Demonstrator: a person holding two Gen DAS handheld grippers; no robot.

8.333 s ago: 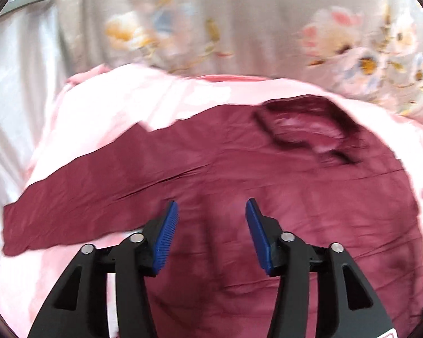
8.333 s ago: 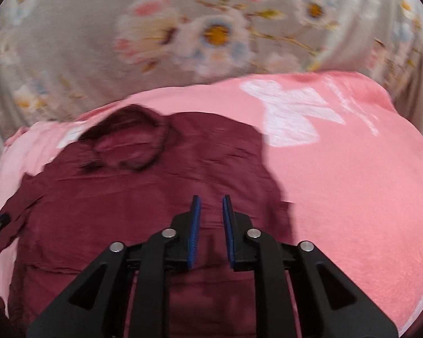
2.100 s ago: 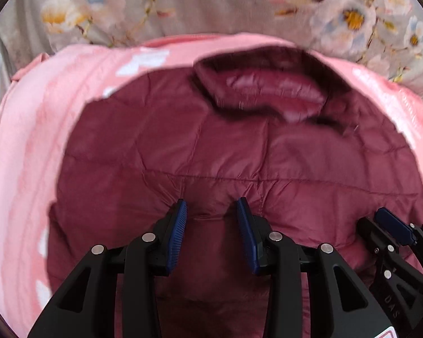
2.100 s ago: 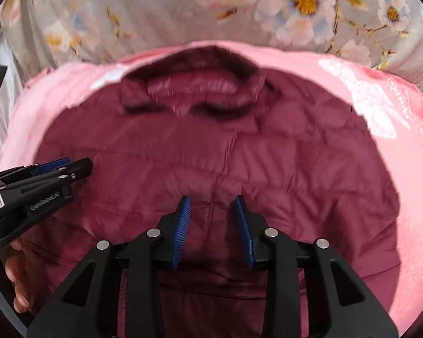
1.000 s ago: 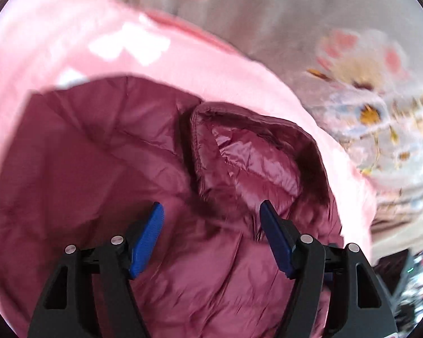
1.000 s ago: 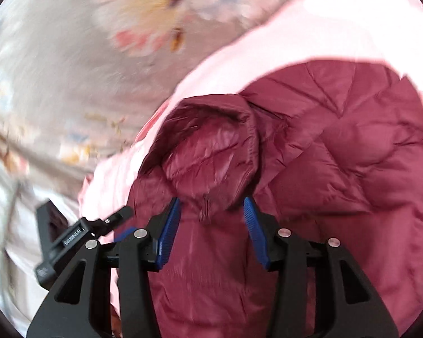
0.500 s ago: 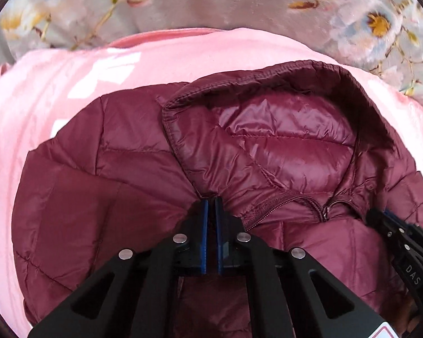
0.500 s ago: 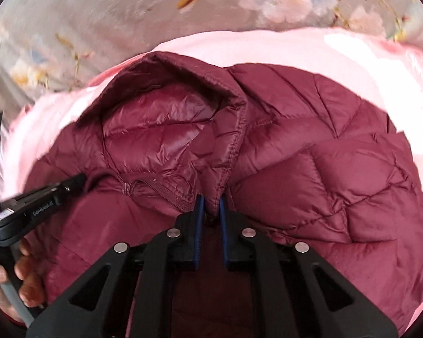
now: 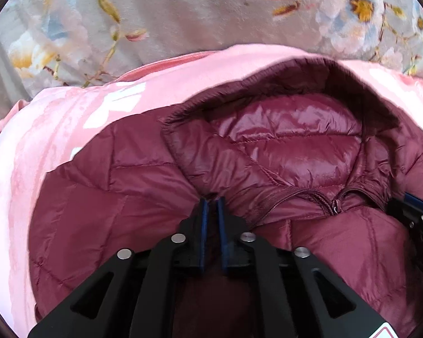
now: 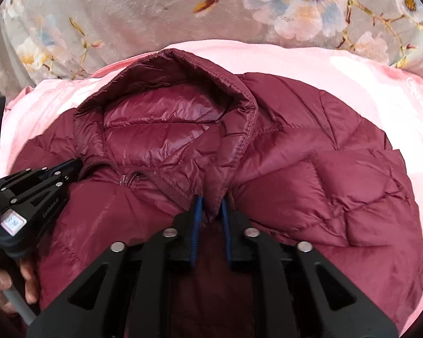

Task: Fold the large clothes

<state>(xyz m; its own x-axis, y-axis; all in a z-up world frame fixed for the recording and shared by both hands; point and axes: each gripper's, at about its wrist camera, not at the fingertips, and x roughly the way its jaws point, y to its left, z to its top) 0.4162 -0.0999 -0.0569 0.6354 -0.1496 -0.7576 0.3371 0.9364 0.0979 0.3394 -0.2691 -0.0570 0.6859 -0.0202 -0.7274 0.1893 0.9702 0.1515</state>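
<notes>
A maroon quilted jacket [image 9: 98,211] lies front-up on a pink blanket [image 9: 56,129], its stand-up collar [image 9: 296,146] open toward me. My left gripper [image 9: 212,205] pinches the fabric at the left base of the collar; its jaws are opening slightly with the cloth still between the pads. In the right wrist view my right gripper [image 10: 211,205] grips the collar's right edge [image 10: 239,146] of the jacket [image 10: 324,169], jaws likewise opening a little around the fold. Each gripper shows in the other's view: the left gripper [image 10: 67,169] and the right gripper [image 9: 414,205].
A grey cloth with a flower print [image 9: 183,14] rises behind the blanket. The pink blanket [image 10: 380,84] extends to the right of the jacket. A person's hand [image 10: 2,287] holds the left gripper's handle at the lower left.
A second ago both grippers were wide open and rolled over the collar. They levelled out and closed on the fabric at either side of it; since then the gaps have widened slightly.
</notes>
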